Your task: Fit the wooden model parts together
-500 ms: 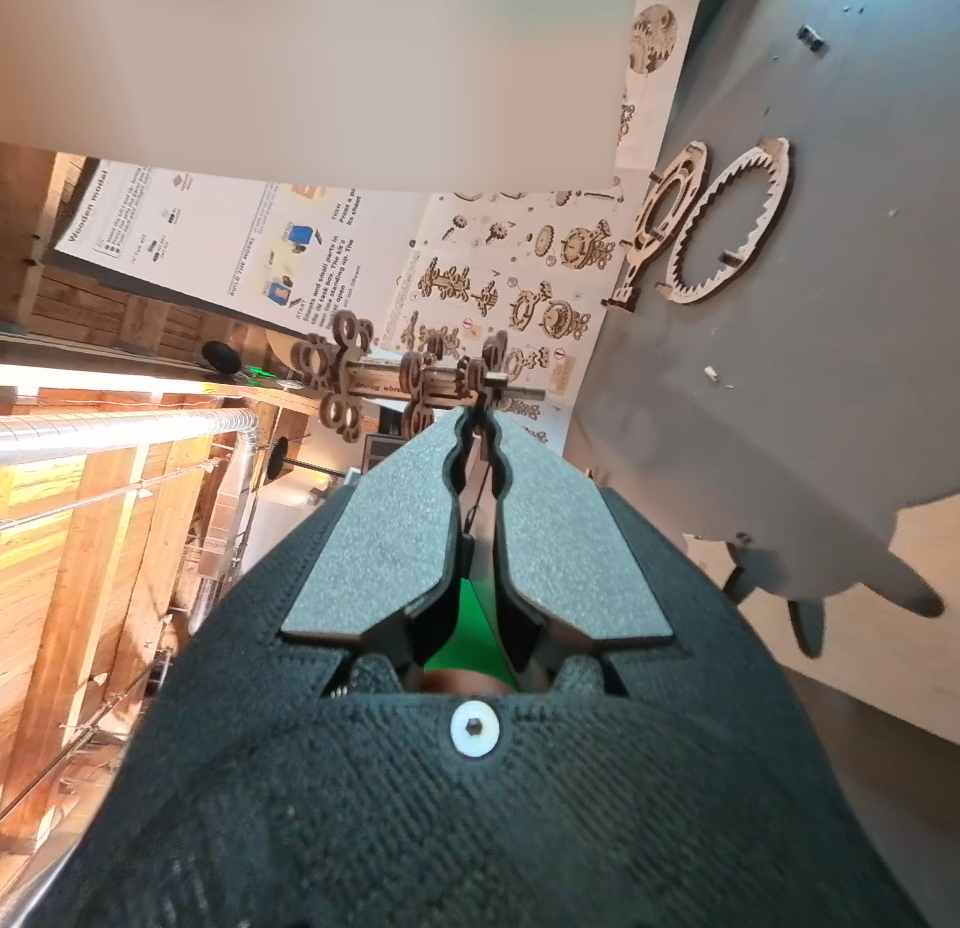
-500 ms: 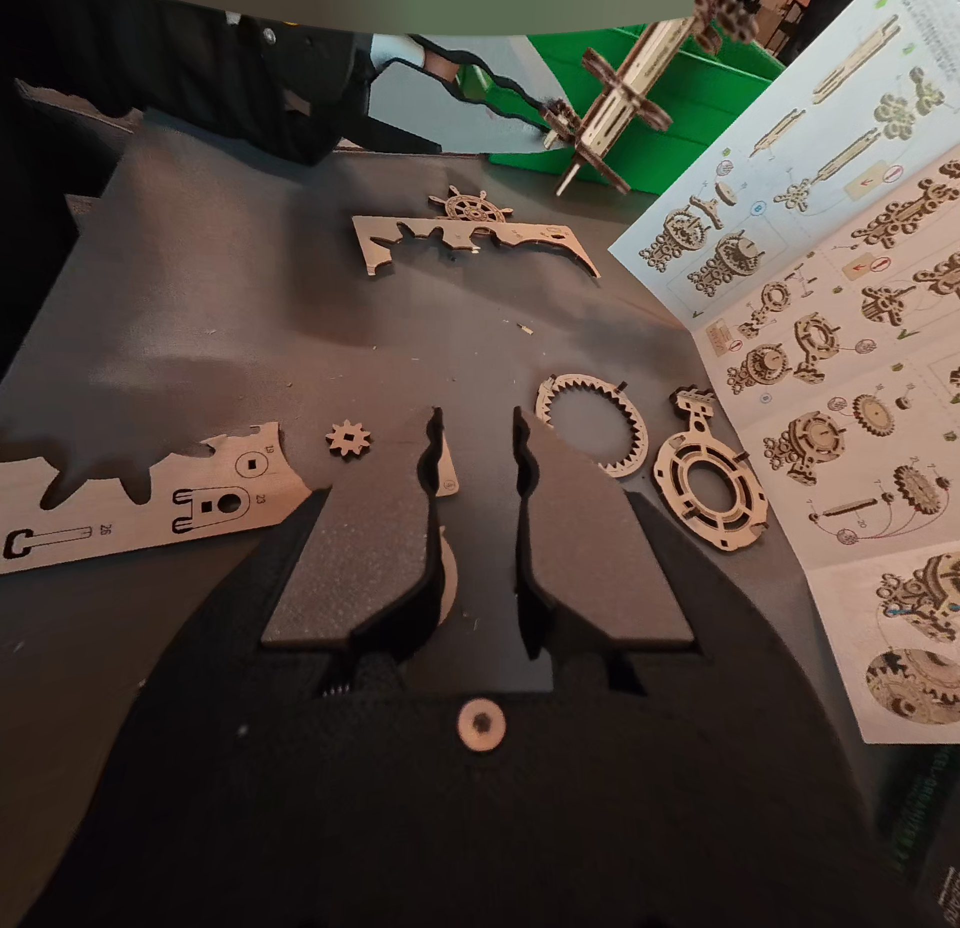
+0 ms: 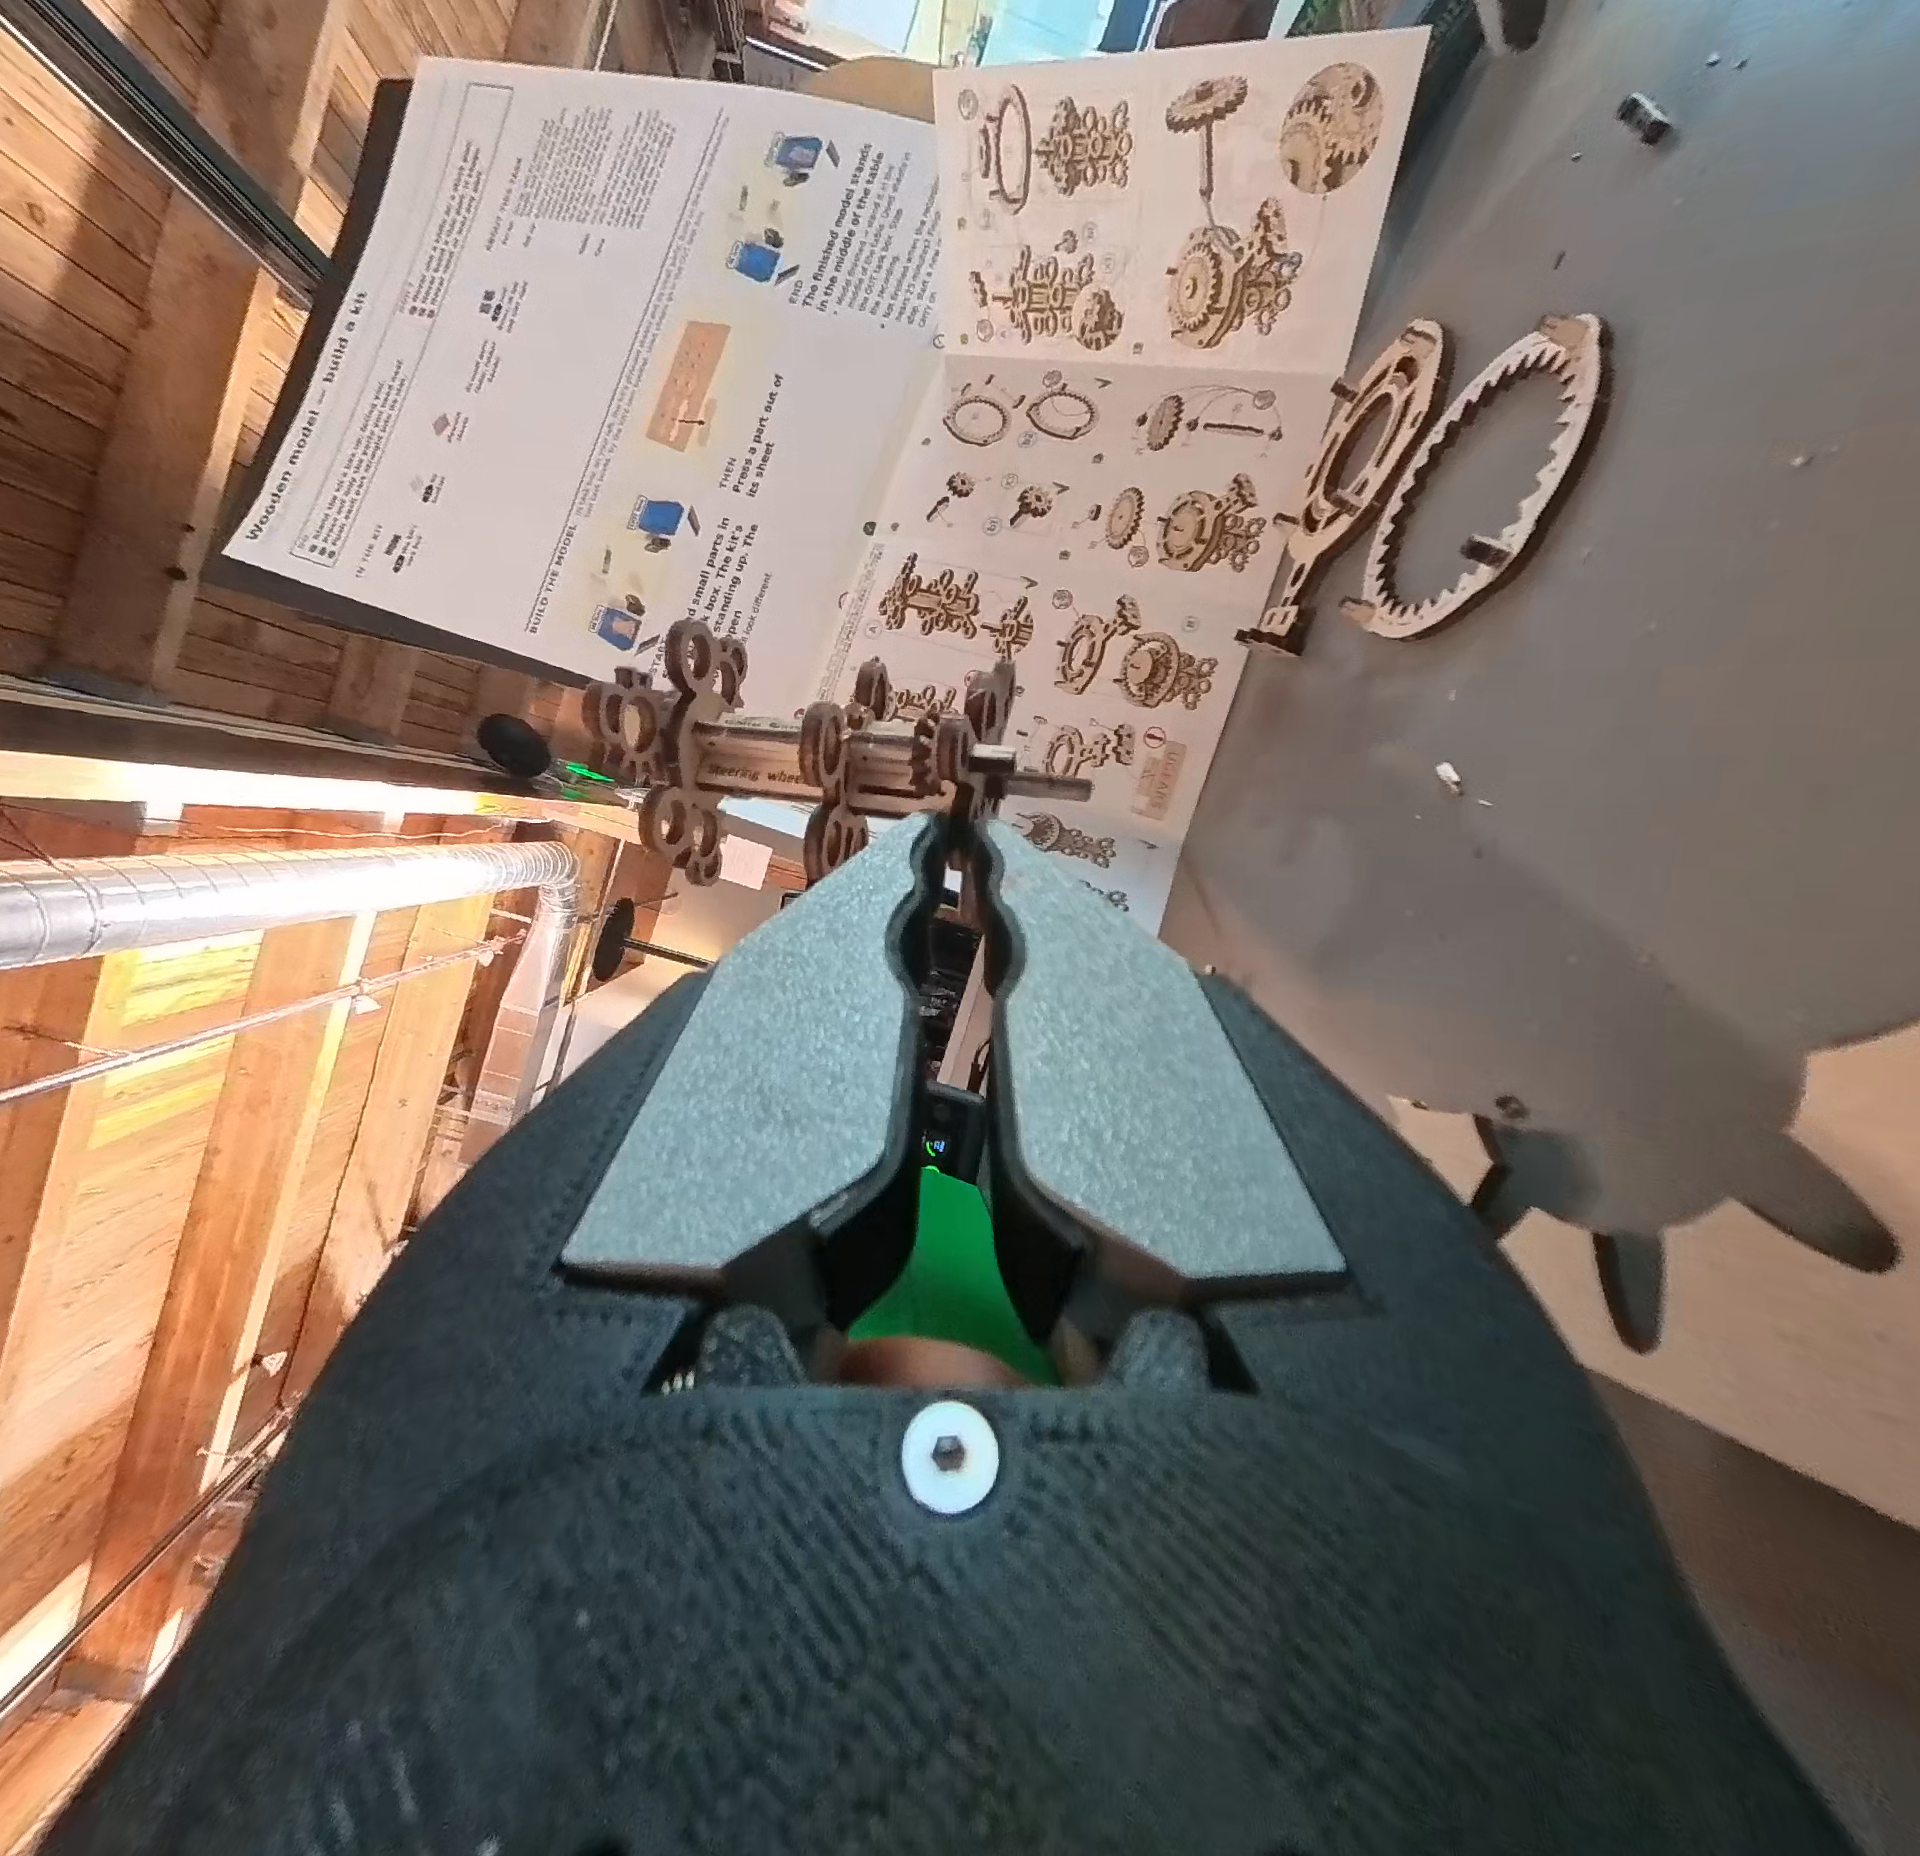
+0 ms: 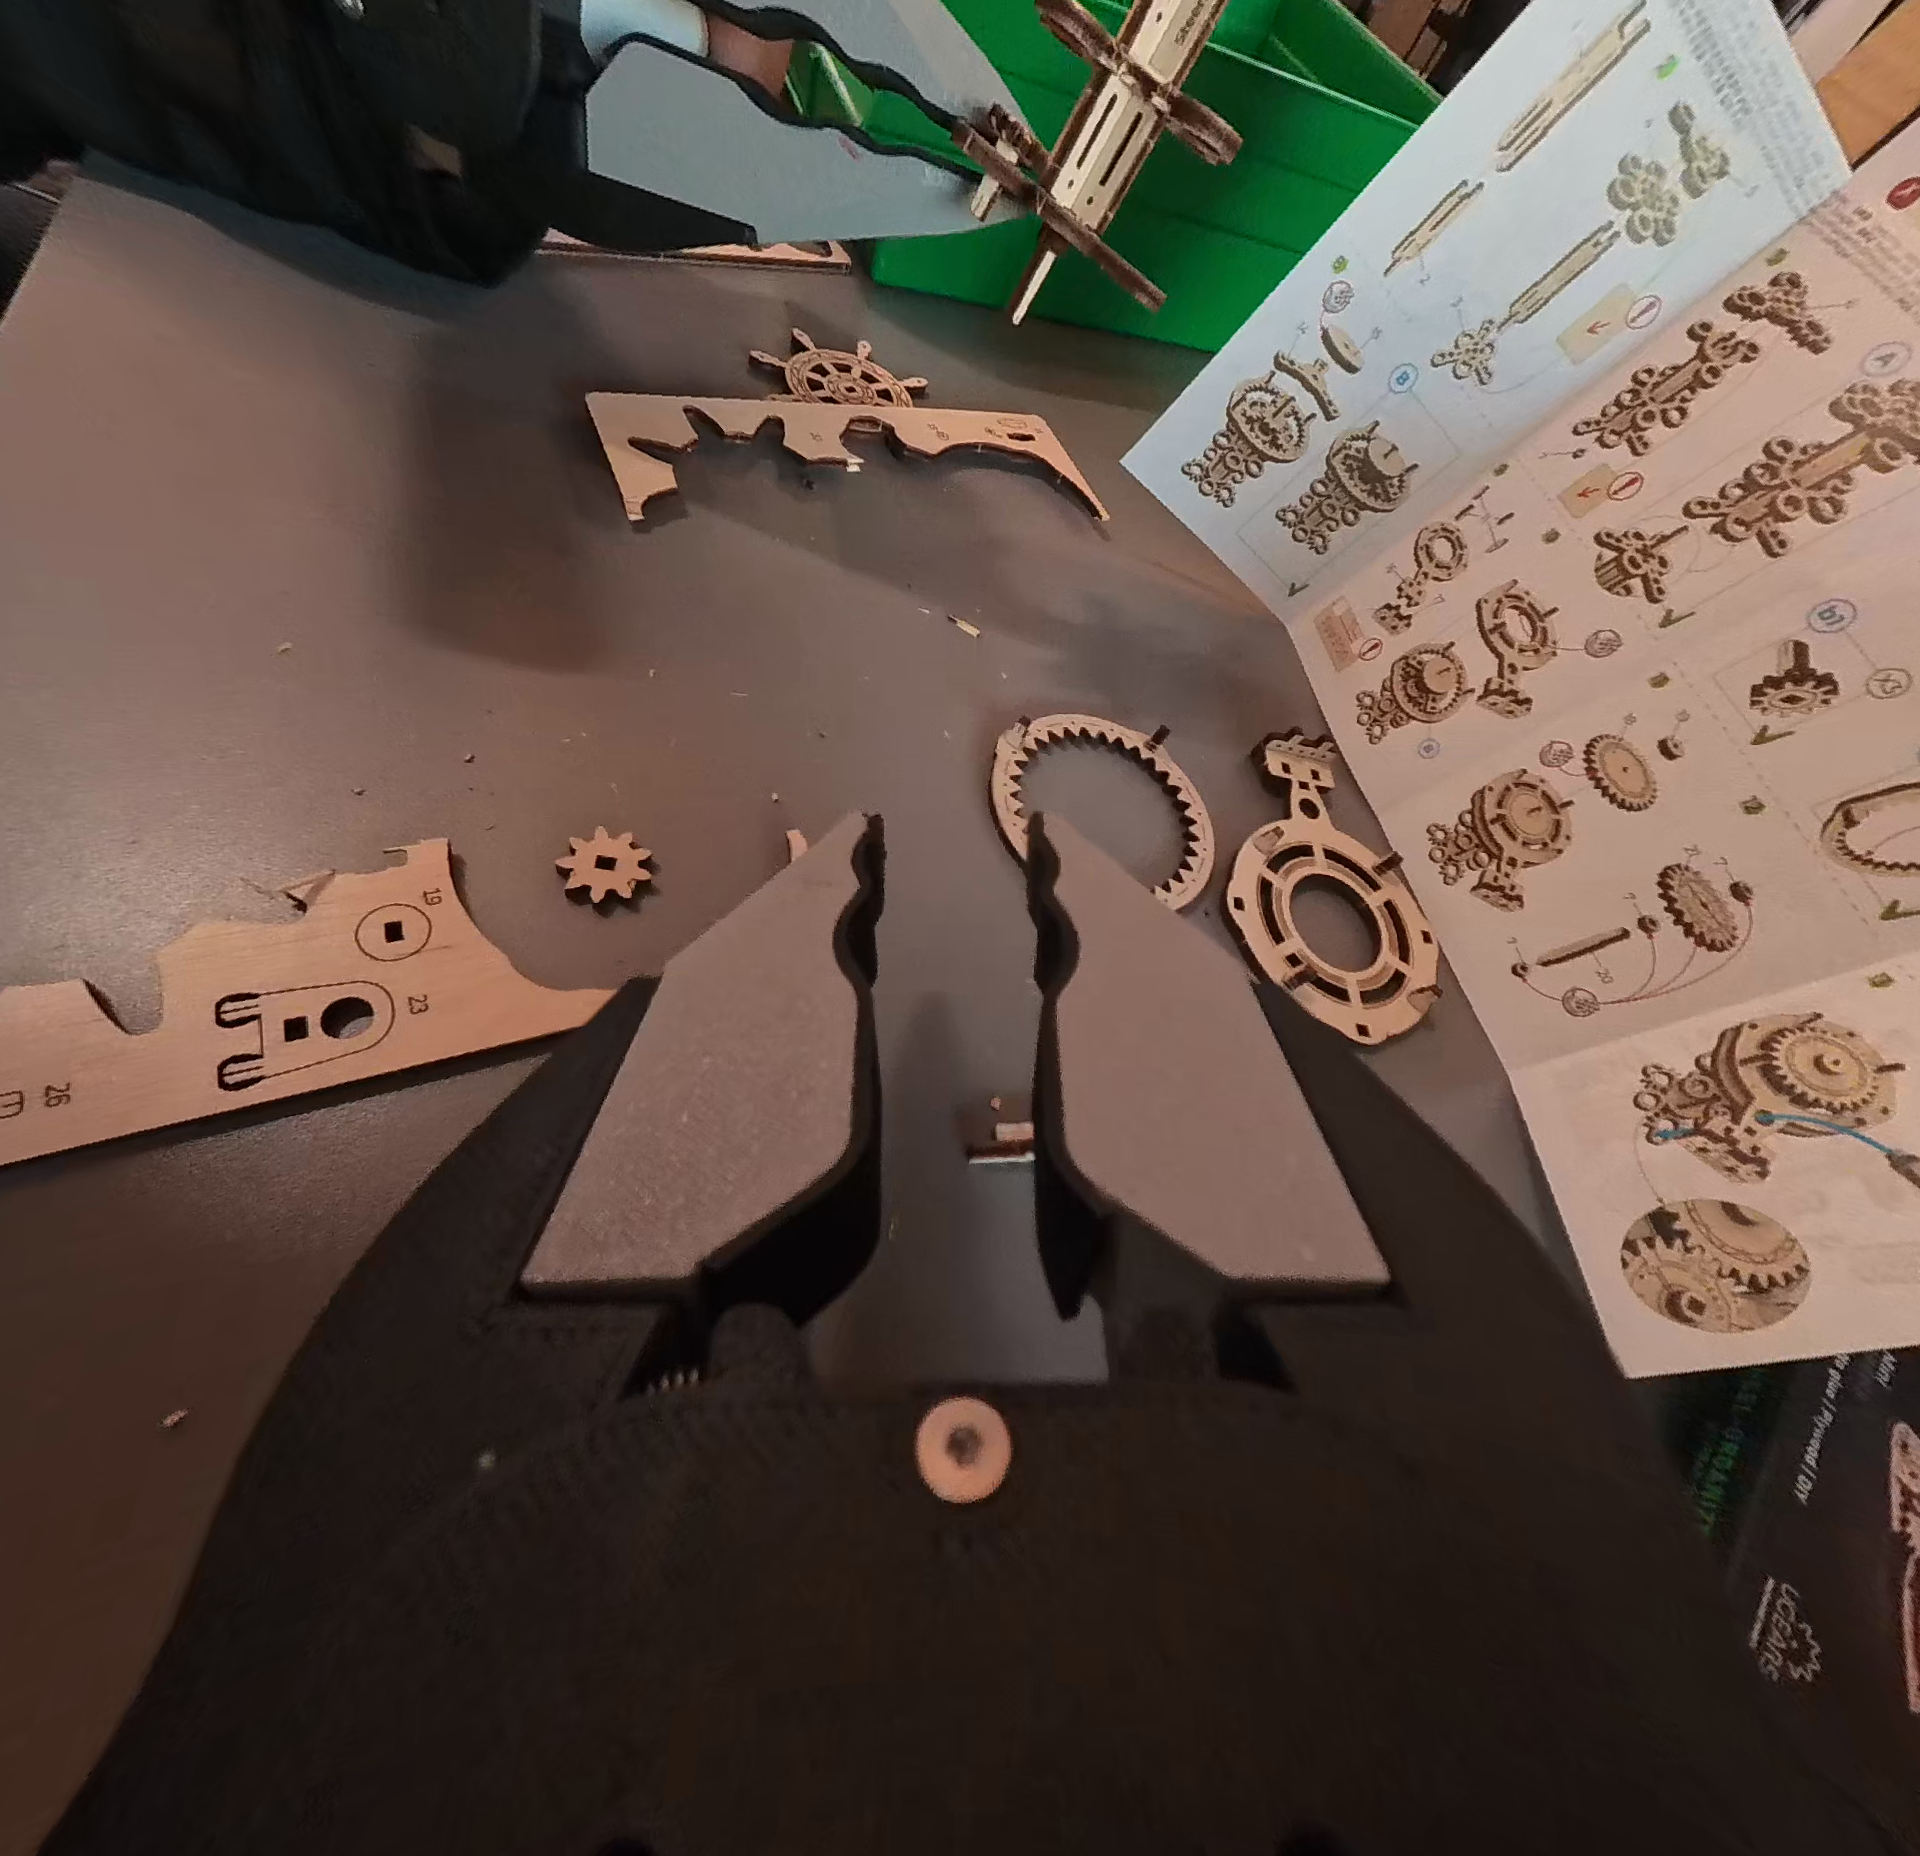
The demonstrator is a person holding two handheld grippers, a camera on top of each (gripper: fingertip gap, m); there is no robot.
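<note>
— Timber-clad walls and a grey mat (image 3: 1621,871) behind; left gripper (image 3: 961,840) clamped on the shaft (image 3: 831,767) at its thin pin end, lobed wheels off to the jaws' left. Light, brittle plywood, probably; better gripped at the stiffer square core.

— Right gripper (image 4: 951,850) parted, empty. Small gear (image 4: 605,866) left of the tips, toothed ring (image 4: 1101,809) just right, shaft (image 4: 1122,123) far ahead.

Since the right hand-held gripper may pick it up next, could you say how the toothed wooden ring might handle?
The toothed ring looks thin and flat on the mat, so probably light but awkward to grip. Its narrow band may snap if squeezed.
</note>
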